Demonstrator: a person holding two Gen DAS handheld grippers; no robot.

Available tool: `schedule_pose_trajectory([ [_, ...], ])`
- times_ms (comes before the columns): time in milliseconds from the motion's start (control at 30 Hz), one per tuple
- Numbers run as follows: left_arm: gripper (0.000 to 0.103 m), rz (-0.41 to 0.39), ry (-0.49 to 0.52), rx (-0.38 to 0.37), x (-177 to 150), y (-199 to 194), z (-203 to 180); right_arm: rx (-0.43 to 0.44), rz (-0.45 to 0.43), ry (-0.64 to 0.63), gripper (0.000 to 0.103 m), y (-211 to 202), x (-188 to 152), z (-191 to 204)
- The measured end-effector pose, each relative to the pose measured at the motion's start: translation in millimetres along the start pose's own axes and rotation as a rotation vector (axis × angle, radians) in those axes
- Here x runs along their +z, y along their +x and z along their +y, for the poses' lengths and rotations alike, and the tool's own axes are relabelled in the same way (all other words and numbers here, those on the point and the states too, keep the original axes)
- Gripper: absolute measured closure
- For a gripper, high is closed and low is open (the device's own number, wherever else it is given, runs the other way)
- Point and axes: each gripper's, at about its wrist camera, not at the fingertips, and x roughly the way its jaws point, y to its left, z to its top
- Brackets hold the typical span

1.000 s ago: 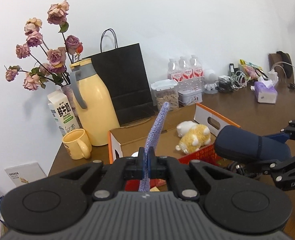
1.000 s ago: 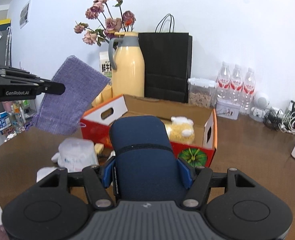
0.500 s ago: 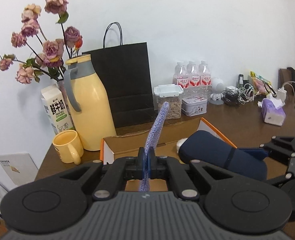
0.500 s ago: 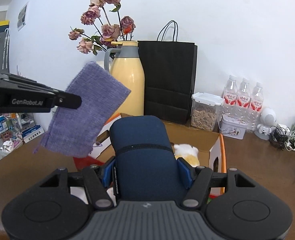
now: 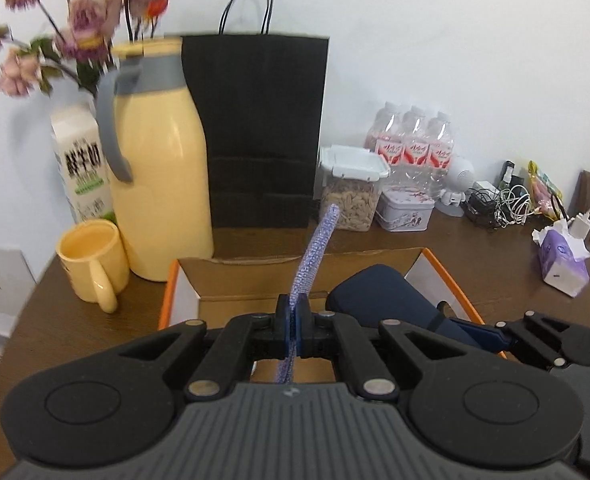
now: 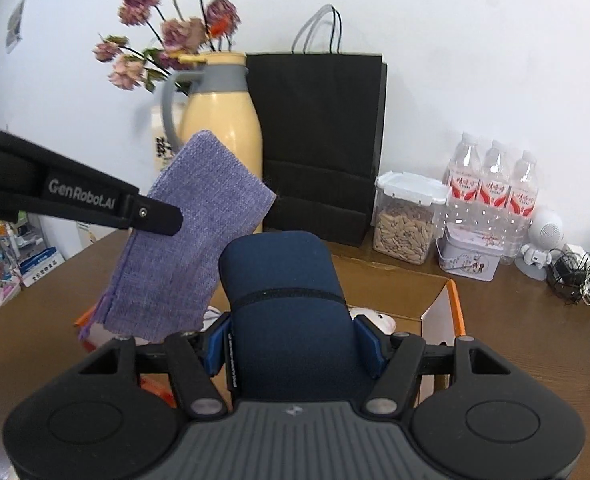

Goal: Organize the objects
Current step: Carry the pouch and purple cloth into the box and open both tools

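Note:
My left gripper (image 5: 293, 322) is shut on a purple woven pouch (image 5: 310, 258), seen edge-on and held above the open orange cardboard box (image 5: 441, 270). In the right wrist view the pouch (image 6: 187, 240) hangs flat from the left gripper (image 6: 151, 214). My right gripper (image 6: 297, 340) is shut on a navy blue case (image 6: 283, 304) with a black band, held over the same box (image 6: 453, 304). The case also shows in the left wrist view (image 5: 387, 300). A plush toy (image 6: 375, 318) peeks out of the box beneath the case.
Behind the box stand a yellow thermos (image 5: 159, 160), a yellow mug (image 5: 93, 260), a milk carton (image 5: 81, 160), dried roses, a black paper bag (image 5: 263, 128), a snack jar (image 5: 353, 188), a tin (image 5: 405, 210), water bottles (image 5: 411, 140), cables and a tissue pack (image 5: 561, 260).
Both grippers have moved forward and up over the box with their loads. The pouch and the navy case now sit closer together above the box opening.

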Motion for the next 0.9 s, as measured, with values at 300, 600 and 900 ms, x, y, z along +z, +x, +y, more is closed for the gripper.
schedule_pose_trajectory([
  [300, 0.1, 0.131, -0.123, -0.028, -5, 69, 31, -0.062, 0.057, 0.002, 0.04, 65, -4, -5],
  [600, 0.016, 0.152, -0.065, 0.038, -13, 90, 34, -0.115, 0.081, 0.009, 0.028, 82, -6, -20],
  [900, 0.0, 0.048, 0.054, 0.126, -17, 61, 11, -0.109, 0.078, 0.016, 0.0, 65, -4, -22],
])
